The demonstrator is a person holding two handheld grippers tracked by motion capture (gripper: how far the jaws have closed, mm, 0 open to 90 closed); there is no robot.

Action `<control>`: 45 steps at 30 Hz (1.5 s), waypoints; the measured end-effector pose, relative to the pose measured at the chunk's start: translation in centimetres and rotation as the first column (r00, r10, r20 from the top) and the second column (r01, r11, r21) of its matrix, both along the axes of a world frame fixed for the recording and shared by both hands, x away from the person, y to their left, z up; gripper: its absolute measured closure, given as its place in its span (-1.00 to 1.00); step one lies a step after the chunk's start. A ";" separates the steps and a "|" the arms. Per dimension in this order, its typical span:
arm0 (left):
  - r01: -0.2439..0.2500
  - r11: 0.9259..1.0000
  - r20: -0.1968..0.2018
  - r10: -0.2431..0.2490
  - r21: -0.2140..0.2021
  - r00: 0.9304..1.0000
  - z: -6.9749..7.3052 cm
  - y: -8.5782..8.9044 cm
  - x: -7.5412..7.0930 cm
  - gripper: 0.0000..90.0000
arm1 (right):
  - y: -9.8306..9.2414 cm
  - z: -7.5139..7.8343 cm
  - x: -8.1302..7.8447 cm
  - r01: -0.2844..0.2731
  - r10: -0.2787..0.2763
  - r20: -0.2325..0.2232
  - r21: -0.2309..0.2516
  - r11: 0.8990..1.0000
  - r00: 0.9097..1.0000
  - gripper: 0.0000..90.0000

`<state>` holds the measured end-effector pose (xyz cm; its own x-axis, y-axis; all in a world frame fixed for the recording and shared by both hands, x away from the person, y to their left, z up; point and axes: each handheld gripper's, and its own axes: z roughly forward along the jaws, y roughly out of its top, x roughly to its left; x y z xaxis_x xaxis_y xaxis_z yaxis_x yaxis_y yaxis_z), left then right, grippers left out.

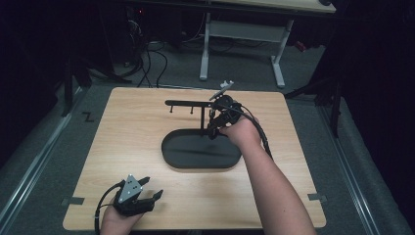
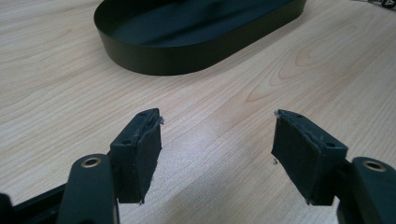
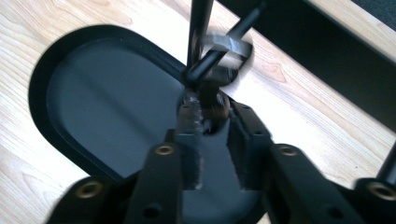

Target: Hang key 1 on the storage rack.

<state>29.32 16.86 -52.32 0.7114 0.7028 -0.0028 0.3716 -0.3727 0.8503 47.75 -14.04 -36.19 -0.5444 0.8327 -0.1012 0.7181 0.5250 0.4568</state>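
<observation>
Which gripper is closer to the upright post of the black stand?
Right. The right gripper is at the post, just above the black oval tray. The left gripper sits far back near the table's front edge, jaws apart with nothing between them.

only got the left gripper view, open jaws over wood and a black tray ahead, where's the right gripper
observer: in the high view the right gripper is at the upright post that rises from the far rim of the tray.
operator: is it holding anything
observer: the right gripper view shows a small brownish thing between its jaw tips. It's too blurred to name, and I can't tell if it's gripped.
operator: what's on top of that post
observer: a crossbar reaches left from the post, with small pegs under it. I can't see anything hanging on them.
</observation>
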 end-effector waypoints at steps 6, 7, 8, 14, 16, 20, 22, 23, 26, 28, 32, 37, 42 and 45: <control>0.001 1.000 0.004 -0.001 0.001 1.000 0.0 -0.1 0.0 -0.26 | -0.7 0.0 -1.2 -0.010 0.010 -0.005 0.014 1.000 1.000 0.48; 0.003 1.000 0.000 -0.003 0.004 1.000 0.0 -0.2 0.0 -0.26 | -0.8 0.0 -1.5 -0.013 0.013 -0.004 0.013 1.000 1.000 0.45; 0.007 1.000 -0.004 -0.007 0.008 1.000 0.0 -0.2 0.0 -0.26 | -1.0 0.0 -1.9 -0.008 0.008 -0.008 0.010 1.000 1.000 0.42; 0.007 1.000 -0.002 -0.007 0.011 1.000 -0.1 -0.4 0.0 -0.26 | -2.3 -0.6 -4.0 -0.011 0.012 -0.024 0.030 0.999 1.000 0.28; 0.008 1.000 -0.003 -0.008 0.013 1.000 -0.1 -0.5 0.0 -0.26 | -2.8 -0.8 -4.6 -0.011 0.011 -0.023 0.028 1.000 1.000 0.24; 0.010 1.000 -0.002 -0.010 0.018 1.000 -0.2 -0.5 0.0 -0.26 | -4.2 -1.6 -5.9 0.003 -0.002 -0.029 0.043 0.999 1.000 0.22; 0.011 1.000 -0.005 -0.010 0.020 1.000 -0.2 -0.5 0.0 -0.26 | -4.9 -2.0 -6.6 0.007 -0.005 -0.036 0.044 0.999 0.999 0.22; 0.010 1.000 -0.004 -0.010 0.020 1.000 -0.2 -0.6 0.0 -0.26 | -5.2 -2.2 -6.8 0.007 -0.006 -0.036 0.040 0.999 0.999 0.23; 0.010 1.000 -0.005 -0.010 0.021 1.000 -0.2 -0.6 0.0 -0.26 | -6.3 -3.1 -7.8 0.019 -0.018 -0.049 0.029 0.999 0.999 0.26; 0.008 1.000 -0.006 -0.008 0.022 1.000 -0.3 -0.6 0.0 -0.26 | -6.9 -3.5 -8.2 0.027 -0.025 -0.055 0.022 0.999 0.998 0.26; 0.014 0.999 -0.008 -0.014 0.028 1.000 -0.3 -0.8 -0.1 -0.26 | -8.4 -4.5 -9.2 0.037 -0.036 -0.071 0.021 0.999 0.997 0.23; 0.017 0.999 -0.011 -0.016 0.034 1.000 -0.4 -0.9 -0.1 -0.27 | -10.1 -6.0 -10.3 0.057 -0.055 -0.098 0.018 0.998 0.994 0.19; 0.021 0.999 -0.012 -0.021 0.038 1.000 -0.4 -0.9 -0.1 -0.27 | -11.5 -7.7 -10.9 0.072 -0.071 -0.126 -0.002 0.997 0.989 0.15; 0.022 0.999 -0.012 -0.022 0.040 1.000 -0.4 -0.9 -0.1 -0.27 | -12.1 -8.5 -11.0 0.079 -0.080 -0.146 -0.013 0.997 0.986 0.14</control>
